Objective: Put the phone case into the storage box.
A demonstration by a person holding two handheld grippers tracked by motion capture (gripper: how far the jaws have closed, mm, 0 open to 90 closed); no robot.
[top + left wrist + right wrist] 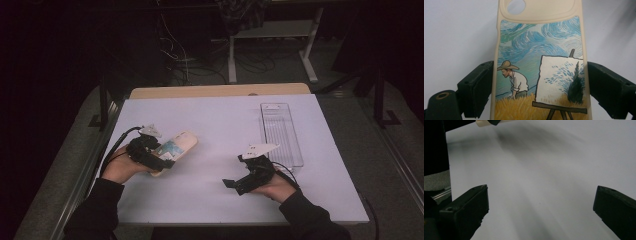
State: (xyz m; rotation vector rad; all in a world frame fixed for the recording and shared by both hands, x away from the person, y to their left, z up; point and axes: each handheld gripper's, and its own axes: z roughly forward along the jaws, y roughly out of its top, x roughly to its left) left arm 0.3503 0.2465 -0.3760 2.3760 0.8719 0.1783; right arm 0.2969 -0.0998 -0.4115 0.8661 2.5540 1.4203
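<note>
A cream phone case printed with a painter in a straw hat, an easel and a swirling blue sky sits between the jaws of my left gripper. In the left gripper view the phone case runs up the middle, camera hole at the top, and both black pads press on its long edges, so my left gripper is shut on it. The case is tilted above the white table sheet. My right gripper rests low at the front right, and in its own view the right gripper stands open with nothing between its jaws.
A clear, long plastic tray lies at the right of the sheet, beyond my right hand. A wooden table edge shows behind the sheet. Beyond it are desk legs and cables on a dark floor.
</note>
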